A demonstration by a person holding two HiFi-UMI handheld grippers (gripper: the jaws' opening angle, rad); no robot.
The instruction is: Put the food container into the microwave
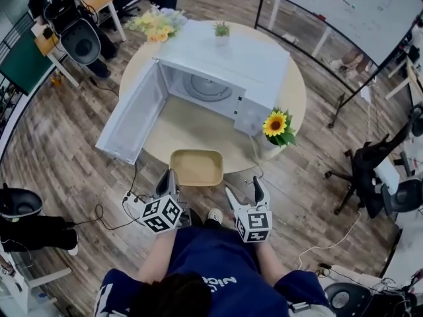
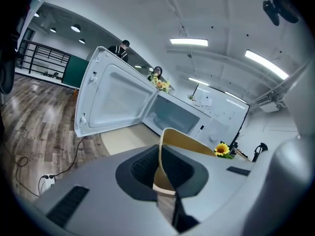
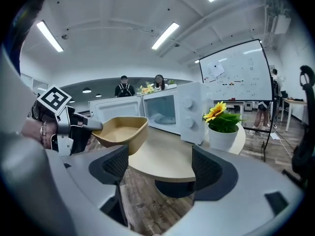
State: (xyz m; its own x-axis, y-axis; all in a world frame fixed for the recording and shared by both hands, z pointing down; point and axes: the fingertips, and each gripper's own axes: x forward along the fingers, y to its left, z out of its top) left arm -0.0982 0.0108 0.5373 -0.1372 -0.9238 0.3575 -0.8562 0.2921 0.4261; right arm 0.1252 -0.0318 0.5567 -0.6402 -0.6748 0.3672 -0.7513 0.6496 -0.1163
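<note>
A tan food container point(image 1: 196, 167) hangs in the air just off the near edge of the round table point(image 1: 198, 134). My left gripper point(image 1: 172, 179) is shut on its left rim, and in the left gripper view the rim point(image 2: 189, 144) stands pinched between the jaws of this gripper point(image 2: 165, 178). The white microwave point(image 1: 221, 74) sits on the table with its door point(image 1: 132, 114) swung wide to the left and its cavity bare. My right gripper point(image 1: 245, 193) is open beside the container with nothing in it. In the right gripper view the container point(image 3: 120, 129) is left of these jaws point(image 3: 162, 168).
A potted sunflower point(image 1: 276, 127) stands at the table's right edge, beside the microwave's control panel. A small plant point(image 1: 222, 30) sits on top of the microwave and a flower bunch point(image 1: 155, 24) at the table's far side. Cables point(image 1: 106, 210) run over the floor at left; an office chair point(image 1: 370, 170) is at right.
</note>
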